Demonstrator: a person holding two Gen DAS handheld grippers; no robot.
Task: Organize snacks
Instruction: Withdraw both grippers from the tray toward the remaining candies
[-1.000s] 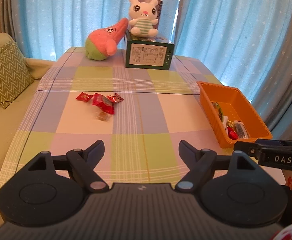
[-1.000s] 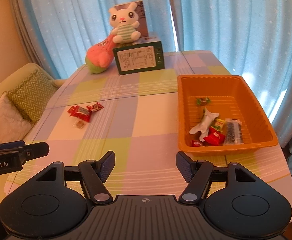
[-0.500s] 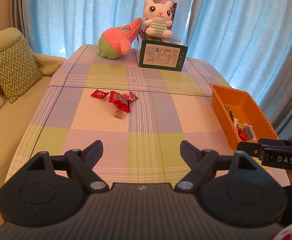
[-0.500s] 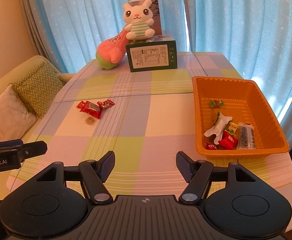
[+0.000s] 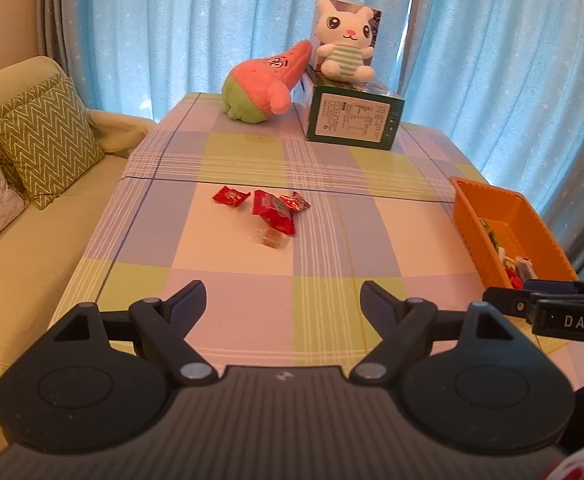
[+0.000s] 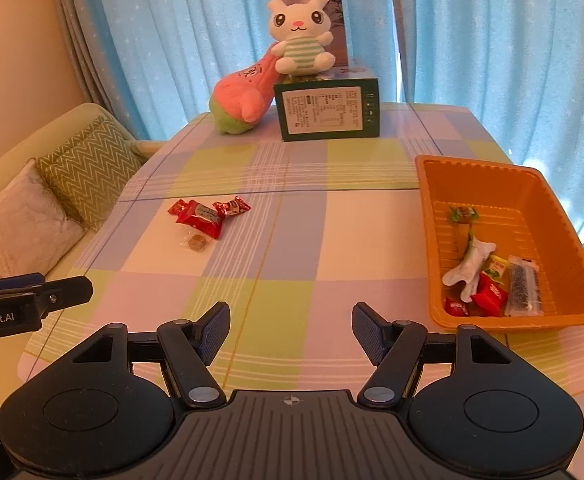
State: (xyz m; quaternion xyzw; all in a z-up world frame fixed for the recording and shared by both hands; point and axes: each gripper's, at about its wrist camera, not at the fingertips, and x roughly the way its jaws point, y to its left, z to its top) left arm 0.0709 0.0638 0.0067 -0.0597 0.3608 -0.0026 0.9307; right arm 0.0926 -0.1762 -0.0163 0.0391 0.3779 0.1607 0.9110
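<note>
Three red snack packets [image 5: 272, 211] [image 6: 200, 215] and a clear-wrapped brown candy [image 5: 272, 239] [image 6: 196, 242] lie together on the checked tablecloth [image 5: 236, 312], left of the middle. An orange basket [image 5: 523, 224] [image 6: 531, 188] at the right edge holds several wrapped snacks [image 6: 487, 280]. My left gripper [image 5: 283, 300] hovers open over the near part of the table, nothing between its fingers, the loose snacks ahead of it. My right gripper [image 6: 290, 326] is open and empty too, near the front edge, with the basket ahead to its right.
At the far end stand a green box [image 5: 353, 120] [image 6: 327, 110], a white bunny plush [image 5: 345, 50] on it, and a pink plush [image 5: 266, 84] beside it. A sofa with cushions [image 5: 40, 140] runs along the left. Blue curtains hang behind.
Both grippers have shifted to the left along the table; the loose snacks now sit nearer the middle of the left wrist view. Both pairs of jaws stay open and empty.
</note>
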